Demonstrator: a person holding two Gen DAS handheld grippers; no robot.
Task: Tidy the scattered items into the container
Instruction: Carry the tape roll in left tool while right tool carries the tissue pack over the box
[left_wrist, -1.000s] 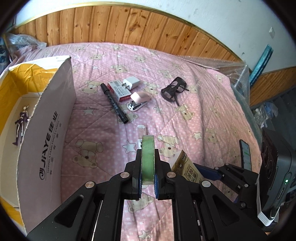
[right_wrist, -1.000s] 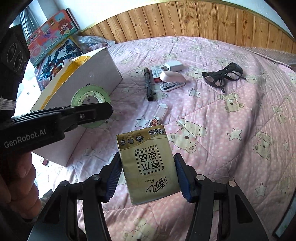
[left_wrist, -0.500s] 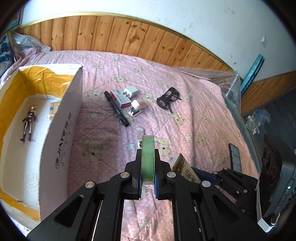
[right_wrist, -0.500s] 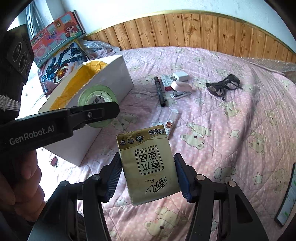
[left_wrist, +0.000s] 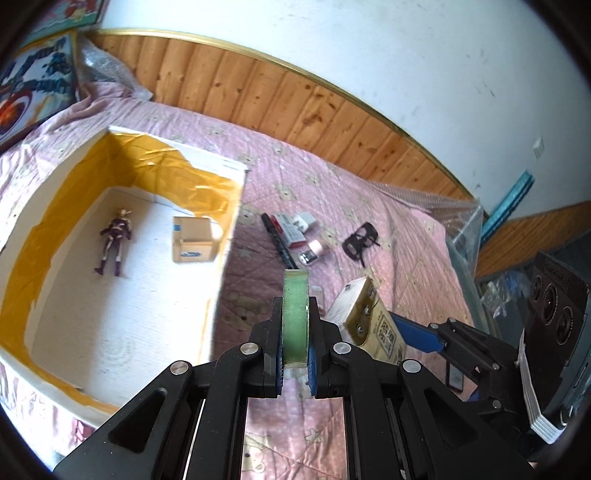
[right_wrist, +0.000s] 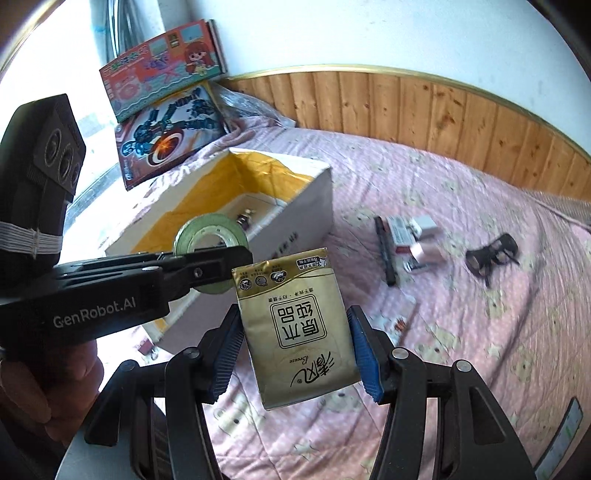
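My left gripper (left_wrist: 294, 363) is shut on a green tape roll (left_wrist: 294, 314), held high near the right wall of the white cardboard box (left_wrist: 221, 273); the roll also shows in the right wrist view (right_wrist: 210, 236). The box holds a small figurine (left_wrist: 114, 240) and a little brown carton (left_wrist: 194, 240). My right gripper (right_wrist: 295, 354) is shut on a gold tissue pack (right_wrist: 297, 332), held in the air to the right of the box (right_wrist: 306, 206). A black marker (left_wrist: 277, 243), red-white pack (left_wrist: 291, 230), white charger (left_wrist: 308, 220), pink stapler (left_wrist: 314, 251) and black glasses (left_wrist: 360, 243) lie on the bed.
The pink bear-print quilt (left_wrist: 388, 221) covers the bed. A wooden wall panel (left_wrist: 295, 96) runs behind it. Toy boxes (right_wrist: 166, 92) lean at the far left. A phone (right_wrist: 561, 435) lies at the quilt's right edge. A small clear item (right_wrist: 397, 317) lies on the quilt.
Both grippers have risen and moved left toward the box with their loads. The box interior now shows fully in the left wrist view.
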